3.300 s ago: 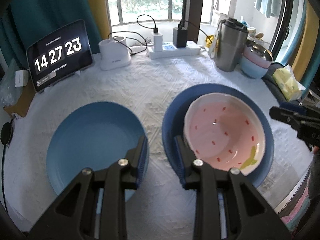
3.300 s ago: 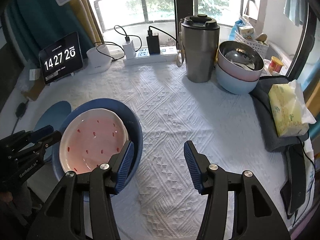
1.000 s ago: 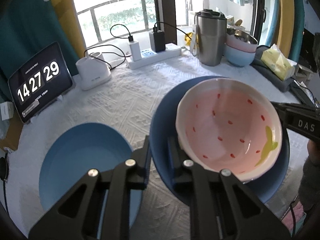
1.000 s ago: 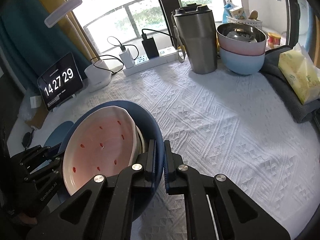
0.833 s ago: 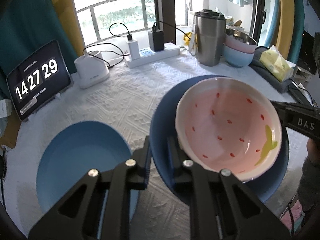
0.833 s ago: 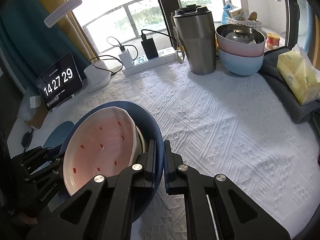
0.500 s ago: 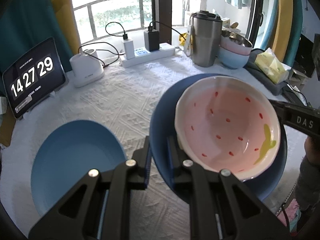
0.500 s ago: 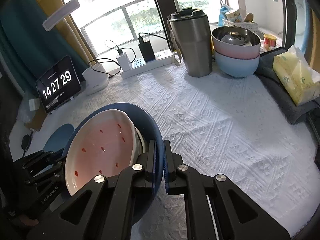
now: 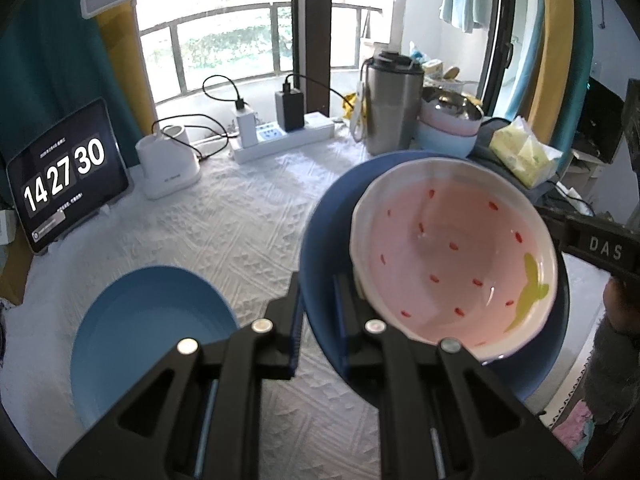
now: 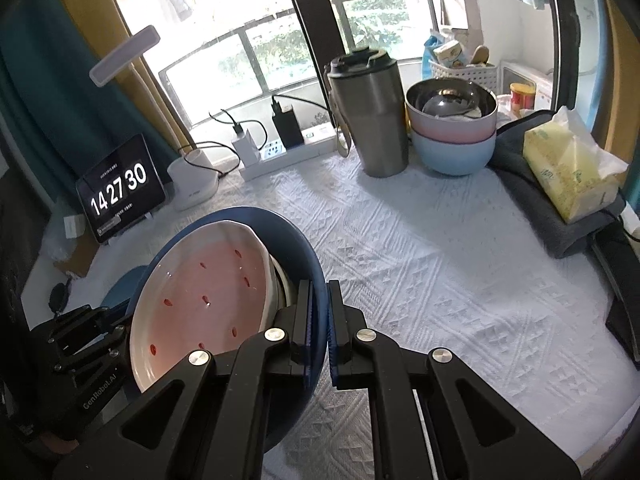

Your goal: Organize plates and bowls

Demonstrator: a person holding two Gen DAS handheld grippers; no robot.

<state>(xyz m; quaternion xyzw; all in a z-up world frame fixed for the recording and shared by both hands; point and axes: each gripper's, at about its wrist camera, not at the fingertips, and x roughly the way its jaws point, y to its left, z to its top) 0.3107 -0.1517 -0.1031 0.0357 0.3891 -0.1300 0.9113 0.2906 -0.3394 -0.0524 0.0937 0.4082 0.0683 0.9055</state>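
From the left wrist camera, the left gripper (image 9: 318,312) has its two black fingers closed tight on the near left rim of a large dark blue round plate (image 9: 324,236), which is held up clear of the white textured tablecloth (image 9: 240,232). Sitting in that plate is a pink ceramic bowl with a white rim, red seed marks and a yellow-green leaf (image 9: 452,256). To the left, a lighter blue round plate (image 9: 148,332) lies flat on the cloth, apart from the raised one. On the plate's far right side the right gripper (image 9: 560,232) shows as a black bar with pale lettering. At the back stand a dark tablet clock (image 9: 64,176), a white power strip (image 9: 280,140) and a steel lidded tumbler (image 9: 390,108).

From the right wrist camera, the right gripper (image 10: 319,324) pinches the plate's blue rim (image 10: 296,248) between its closed blue-padded fingers, with the bowl (image 10: 204,300) tilted inside. The left gripper (image 10: 80,340) is at the lower left, at the plate's opposite edge. Beyond, a stack of steel, pink and light blue bowls (image 10: 452,136) stands beside the tumbler (image 10: 368,116).
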